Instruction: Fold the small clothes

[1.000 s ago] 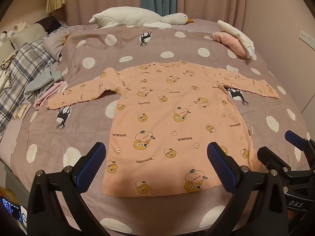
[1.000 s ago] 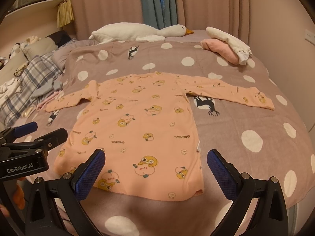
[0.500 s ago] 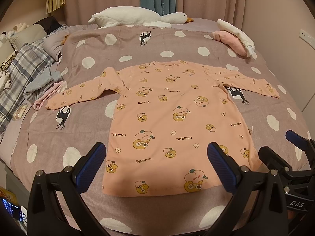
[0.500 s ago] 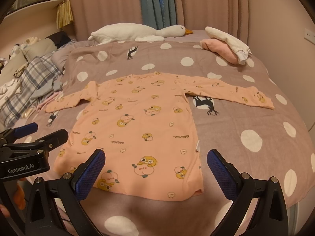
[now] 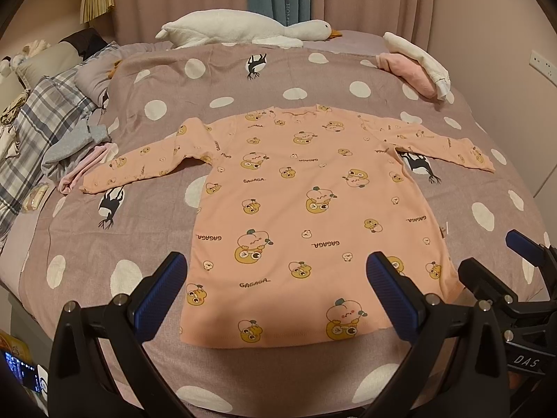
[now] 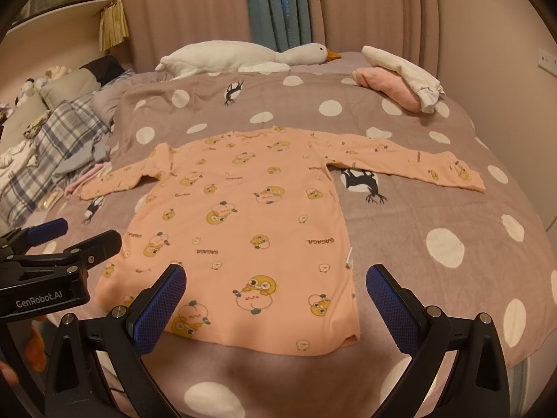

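Both grippers hover at the near bed edge, nothing held. Left gripper [image 5: 275, 291] jaws wide, over the shirt's near hem; right gripper [image 6: 275, 301] jaws wide too, just beside it, over the hem's right part. Shirt [image 5: 313, 216], peach with cartoon print, lies flat and spread on the dotted blanket [image 5: 115, 244], hem nearest, collar far, both sleeves out sideways. Since a second ago almost nothing changed: views barely drift, shirt untouched, no fold made. Judgement: task at its very start; first grasp likely a sleeve or hem corner. Beyond: plaid bedding [image 5: 41, 111] far left, folded pink-white clothes [image 5: 414, 69] far right, goose plush [image 5: 243, 31] at the back.
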The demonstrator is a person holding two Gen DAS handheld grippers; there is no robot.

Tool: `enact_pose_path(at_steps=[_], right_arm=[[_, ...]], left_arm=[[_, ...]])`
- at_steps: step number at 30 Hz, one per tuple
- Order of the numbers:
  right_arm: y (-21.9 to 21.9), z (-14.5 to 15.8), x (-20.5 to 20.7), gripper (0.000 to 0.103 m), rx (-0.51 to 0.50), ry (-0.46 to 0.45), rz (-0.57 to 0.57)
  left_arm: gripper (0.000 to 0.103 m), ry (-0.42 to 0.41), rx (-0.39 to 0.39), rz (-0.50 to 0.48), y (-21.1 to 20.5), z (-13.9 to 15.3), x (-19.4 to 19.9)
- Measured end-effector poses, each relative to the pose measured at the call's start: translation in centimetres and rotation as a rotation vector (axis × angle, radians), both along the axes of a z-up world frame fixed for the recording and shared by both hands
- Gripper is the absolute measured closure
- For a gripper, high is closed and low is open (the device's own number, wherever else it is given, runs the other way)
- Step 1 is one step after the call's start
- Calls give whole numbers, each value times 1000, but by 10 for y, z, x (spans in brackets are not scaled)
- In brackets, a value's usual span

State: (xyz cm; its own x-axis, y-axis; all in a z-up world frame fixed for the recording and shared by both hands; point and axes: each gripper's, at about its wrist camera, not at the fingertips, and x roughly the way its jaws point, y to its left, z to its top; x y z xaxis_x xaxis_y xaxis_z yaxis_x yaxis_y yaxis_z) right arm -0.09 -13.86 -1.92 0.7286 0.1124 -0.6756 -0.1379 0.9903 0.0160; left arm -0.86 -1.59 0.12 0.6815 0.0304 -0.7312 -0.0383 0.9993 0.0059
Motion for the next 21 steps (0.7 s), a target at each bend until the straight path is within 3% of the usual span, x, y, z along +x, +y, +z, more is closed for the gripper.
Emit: enact_pose_path(at_steps=[21], right_arm=[[-1, -3, 2, 1, 3, 10, -2]], left_arm=[[0, 13, -3, -4, 1, -10, 1]])
